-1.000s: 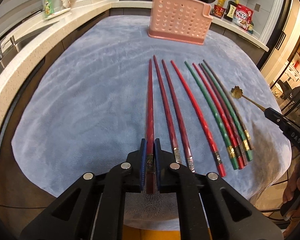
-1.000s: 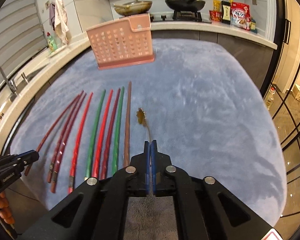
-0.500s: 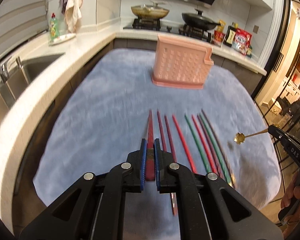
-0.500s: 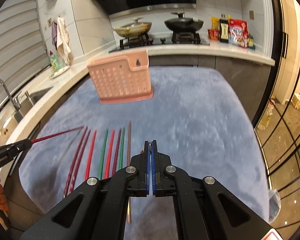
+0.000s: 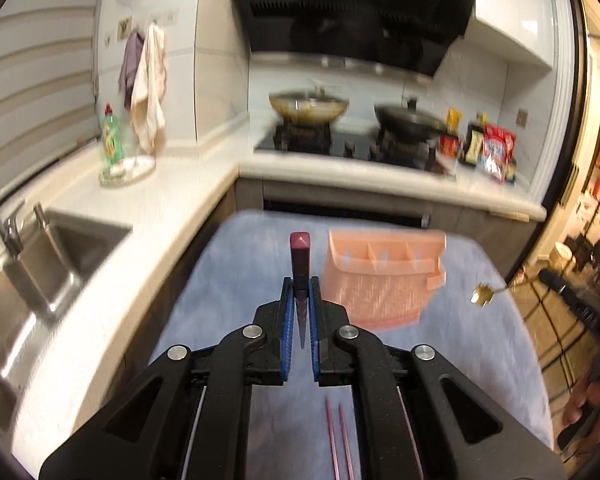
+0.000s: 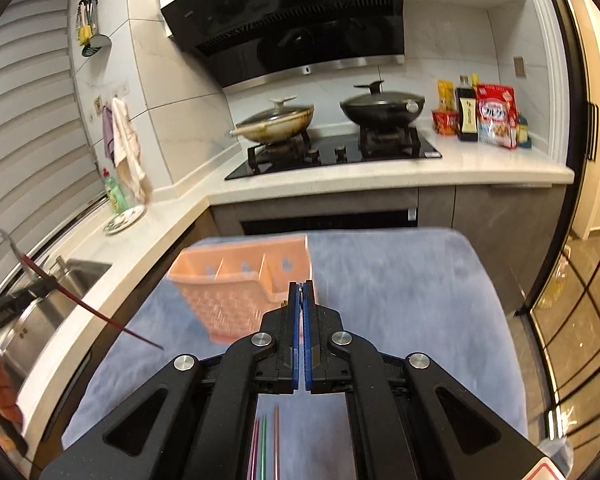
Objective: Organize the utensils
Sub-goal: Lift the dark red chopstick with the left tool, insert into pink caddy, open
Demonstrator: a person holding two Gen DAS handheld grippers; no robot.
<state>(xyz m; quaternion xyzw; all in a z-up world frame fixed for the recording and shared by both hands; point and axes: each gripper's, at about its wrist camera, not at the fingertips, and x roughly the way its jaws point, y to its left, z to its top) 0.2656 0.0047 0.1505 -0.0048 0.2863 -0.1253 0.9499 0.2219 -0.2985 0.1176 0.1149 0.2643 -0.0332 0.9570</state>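
The left gripper (image 5: 300,292) is clenched on a dark red chopstick (image 5: 300,256), held in the air with its thick square end up and far and its thin tip pointing down between the blue pads (image 5: 288,320). In the right wrist view the same chopstick (image 6: 96,312) slants from the left gripper (image 6: 32,292) at the left edge down toward the blue cloth (image 6: 400,280), its tip above the cloth and apart from it.

The pink basket (image 5: 380,276) stands on the cloth-covered desk (image 5: 228,256) at its far end, just right of the held chopstick in the left view, its top open and split into compartments by thin walls. In the right view the basket (image 6: 240,280) sits just beyond and left of the right gripper (image 6: 301,296).

The right gripper's jaws are pressed nearly together; its own camera shows only a thin glint between the tips. The left view shows it (image 5: 572,300) at the right edge grasping a slim gold spoon (image 5: 486,295) by the handle, flower-shaped bowl pointing left, in the air right of the basket.

Two reddish chopsticks (image 5: 336,440) lie on the cloth near the camera in the left view; the tips of three more, pink, green and brown (image 6: 264,440), show under the right gripper.

Beyond the desk a counter (image 6: 380,172) carries a stove with two lidded pans (image 6: 380,106).
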